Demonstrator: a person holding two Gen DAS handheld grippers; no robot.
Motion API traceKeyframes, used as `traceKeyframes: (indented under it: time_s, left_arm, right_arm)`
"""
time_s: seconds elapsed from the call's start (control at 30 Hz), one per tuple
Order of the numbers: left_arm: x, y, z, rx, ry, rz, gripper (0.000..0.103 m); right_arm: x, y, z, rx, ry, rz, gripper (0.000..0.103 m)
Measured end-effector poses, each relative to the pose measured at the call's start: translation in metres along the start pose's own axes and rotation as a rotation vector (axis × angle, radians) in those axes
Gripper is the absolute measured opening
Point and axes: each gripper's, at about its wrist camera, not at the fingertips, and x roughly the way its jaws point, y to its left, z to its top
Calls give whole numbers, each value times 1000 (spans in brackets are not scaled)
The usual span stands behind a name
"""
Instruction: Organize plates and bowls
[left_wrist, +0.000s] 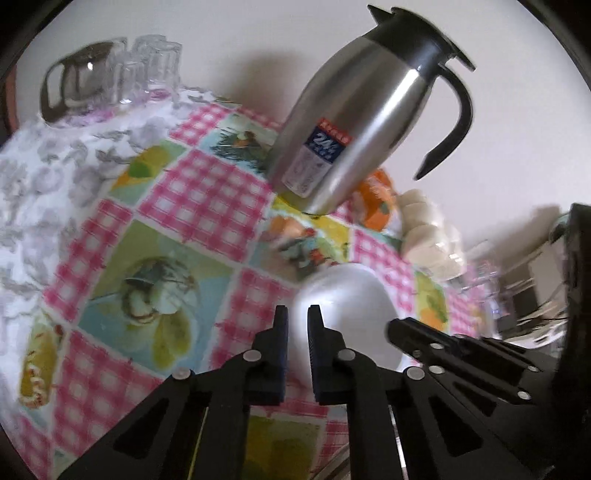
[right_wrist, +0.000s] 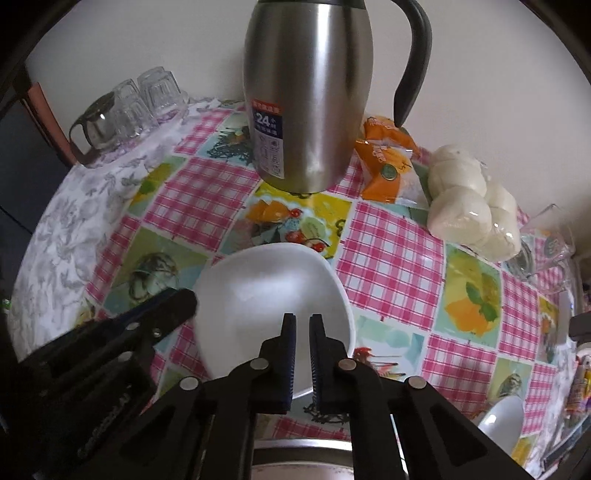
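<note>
Gripping 1 white plate (right_wrist: 269, 295): 2 tongs, left (left_wrist: 298, 314) and right (right_wrist: 303, 321).

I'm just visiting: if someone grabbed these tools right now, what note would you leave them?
Left hand-held gripper: shut on the left rim of the white bowl.
Right hand-held gripper: shut on its near rim.
Bowl: over the tablecloth, in front of the steel jug.
Done: both grippers have hold of the bowl.
Left: put it away; another white dish waits near the table's right edge.
</note>
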Motion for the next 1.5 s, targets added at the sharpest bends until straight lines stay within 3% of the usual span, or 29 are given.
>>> traceKeyframes:
  time_s: [0.03, 0.17, 0.3, 0.37, 0.43, 0.67, 0.73, 1.07, 1.23, 1.5]
  left_arm:
    - [3, 1, -1, 4, 7, 27, 10]
    - [15, 20, -2, -58, 40, 9, 10]
    - [11, 20, 1, -54, 23, -58, 11]
    - [9, 16, 2, -46, 12, -67, 19]
    - [9, 12, 2, -29, 7, -82, 36]
    - [32, -1, -6, 32, 63, -35, 35]
    - [41, -2, -9, 35, 83, -15, 29]
    - [54, -5, -11, 56, 116, -18, 23]
    - [52, -7, -10, 73, 127, 9, 20]
    - [23, -18, -7, 89, 93, -23, 18]
  right_arm:
    - [0, -1, -1, 10, 3, 2, 8]
    - [-7, -5, -2, -4, -23, 4, 9]
    - [-11, -20, 3, 12, -27, -42, 9]
    - [-3, -27, 3, 31, -5, -41, 10]
    - [7, -32, 1, 53, 28, -26, 11]
    - [31, -35, -7, 50, 67, -41, 12]
    - [36, -34, -8, 44, 81, -44, 12]
    - [61, -35, -6, 15, 140, -13, 15]
    - [58, -31, -9, -19, 112, 3, 13]
    - [22, -33, -15, 8, 29, 22, 13]
